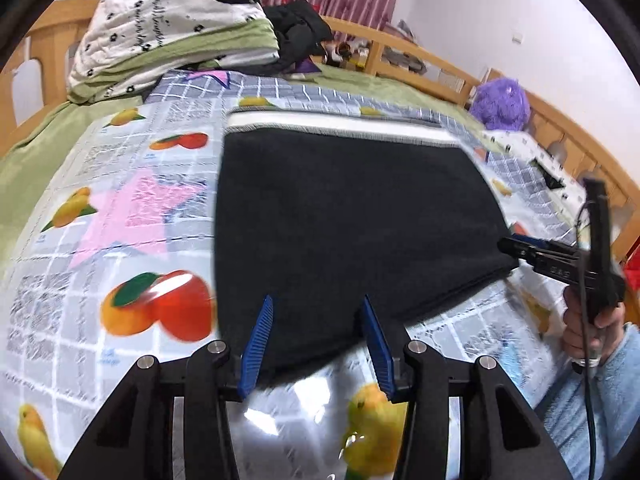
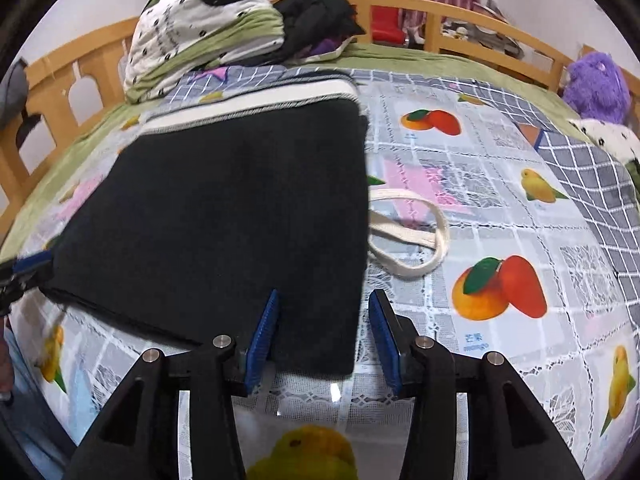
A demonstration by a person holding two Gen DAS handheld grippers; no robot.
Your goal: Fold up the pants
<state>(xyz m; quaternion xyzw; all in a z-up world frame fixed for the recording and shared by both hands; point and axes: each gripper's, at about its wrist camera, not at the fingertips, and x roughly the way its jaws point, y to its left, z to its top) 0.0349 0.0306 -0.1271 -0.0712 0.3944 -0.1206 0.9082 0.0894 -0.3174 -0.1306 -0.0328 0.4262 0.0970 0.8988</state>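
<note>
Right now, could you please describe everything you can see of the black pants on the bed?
The black pants lie folded flat on the fruit-print sheet, a thick, fleecy-looking rectangle. A white-and-grey waistband runs along the far edge. A cream drawstring loops out beside them. Both near corners sit between open gripper pads.

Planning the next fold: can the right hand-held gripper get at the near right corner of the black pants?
Probably yes: the right hand-held gripper is open astride the black pants' near corner, nothing between.
</note>
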